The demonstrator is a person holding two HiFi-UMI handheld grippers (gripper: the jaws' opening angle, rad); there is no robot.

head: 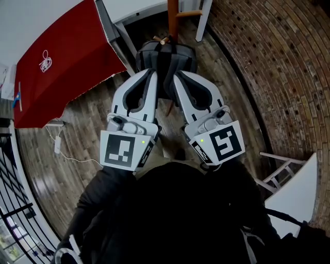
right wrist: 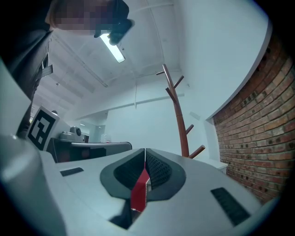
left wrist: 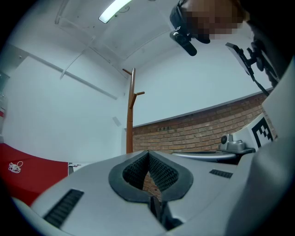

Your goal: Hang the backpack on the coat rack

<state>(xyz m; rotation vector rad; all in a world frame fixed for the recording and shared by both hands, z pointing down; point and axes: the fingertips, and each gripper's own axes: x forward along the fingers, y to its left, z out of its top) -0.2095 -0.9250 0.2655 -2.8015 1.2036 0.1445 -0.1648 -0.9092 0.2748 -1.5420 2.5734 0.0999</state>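
At the upper centre of the head view, the dark grey backpack (head: 181, 58) sits against the coat rack (head: 172, 15), with a wooden peg at its top. Whether it hangs or rests on the floor cannot be told. Just below it, the left gripper (head: 150, 73) and right gripper (head: 178, 75) point up-frame side by side. Both pairs of jaws are closed, nothing clearly caught between them.

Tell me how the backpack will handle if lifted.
The backpack looks like soft dark fabric with loose straps, so it will probably sag and fold. It looks bulky, so likely not featherlight. A red strip, perhaps its tag, is pinched in the right hand-held gripper; that thin hold might slip.
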